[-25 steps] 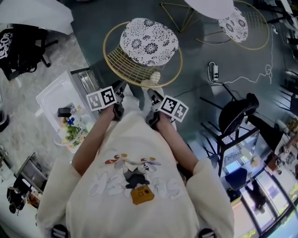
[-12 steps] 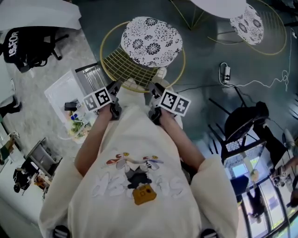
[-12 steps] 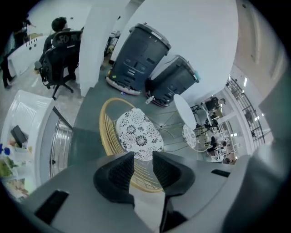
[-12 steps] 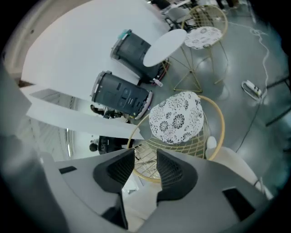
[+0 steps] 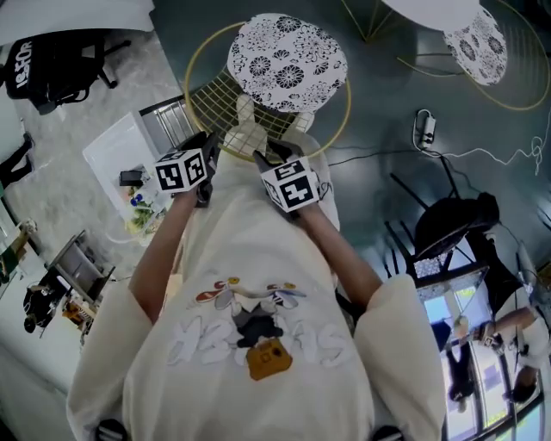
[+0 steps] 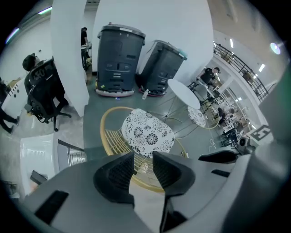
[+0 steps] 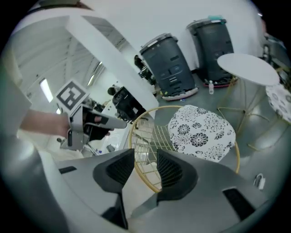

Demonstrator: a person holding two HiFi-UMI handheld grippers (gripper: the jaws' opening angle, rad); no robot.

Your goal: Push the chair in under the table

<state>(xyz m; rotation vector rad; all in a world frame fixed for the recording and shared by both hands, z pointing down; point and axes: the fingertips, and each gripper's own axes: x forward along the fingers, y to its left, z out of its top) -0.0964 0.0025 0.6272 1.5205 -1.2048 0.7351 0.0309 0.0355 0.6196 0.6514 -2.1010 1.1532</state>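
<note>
Your left gripper [image 6: 143,164] and right gripper [image 7: 145,166] both show fingers [image 6: 119,175] spread and empty, just behind the gold wire chair [image 5: 215,108], its back rim framed in each gap, seat not yet under the white worktop [image 5: 430,7].

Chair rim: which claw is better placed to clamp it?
Right claw, probably. Both are open near the gold chair rim, but in the right gripper view the rim runs lengthwise through its gap, so closing should catch it. In the left claw gap it crosses from pad to pad.
</note>
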